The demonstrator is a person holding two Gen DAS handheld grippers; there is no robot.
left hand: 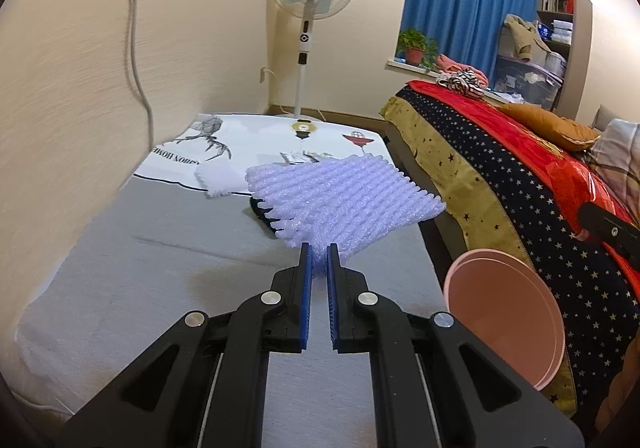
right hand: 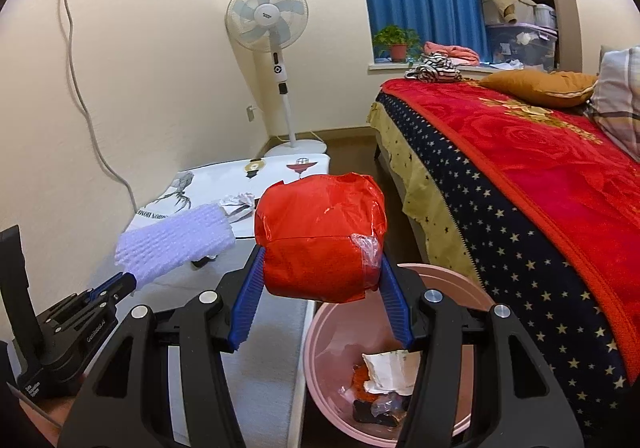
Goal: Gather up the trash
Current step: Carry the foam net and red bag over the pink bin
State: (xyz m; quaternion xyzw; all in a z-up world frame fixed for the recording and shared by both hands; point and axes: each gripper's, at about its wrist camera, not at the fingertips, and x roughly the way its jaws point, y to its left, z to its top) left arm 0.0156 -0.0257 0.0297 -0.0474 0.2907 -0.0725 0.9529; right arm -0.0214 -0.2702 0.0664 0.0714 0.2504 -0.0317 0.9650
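1. Two grippers show. The left gripper (left hand: 319,258) has its jaws nearly together, pinching the near corner of one foam net (left hand: 344,198), which is held above the table (left hand: 160,280).
2. From the right wrist the same foam net (right hand: 176,244) sits at 9 o'clock of the red bag, with the left gripper (right hand: 128,284) clamped on its lower end.
3. The right gripper (right hand: 322,290) has its jaws spread wide, and one red bag (right hand: 320,236) is held between the blue pads (right hand: 248,304).
4. One pink bin (right hand: 340,332) stands on the floor just beside the table's right edge, at 6 o'clock below the bag. Inside lie one torn paper (right hand: 390,370) and some darker scraps too jumbled to count.
5. From the left wrist the bin (left hand: 504,312) is at 4 o'clock of the jaws.
6. On the table at 12 o'clock: one white scrap (left hand: 220,178) and one crumpled paper (right hand: 240,204).
7. One fan (right hand: 267,18) and one bed (right hand: 520,176) stand beyond.
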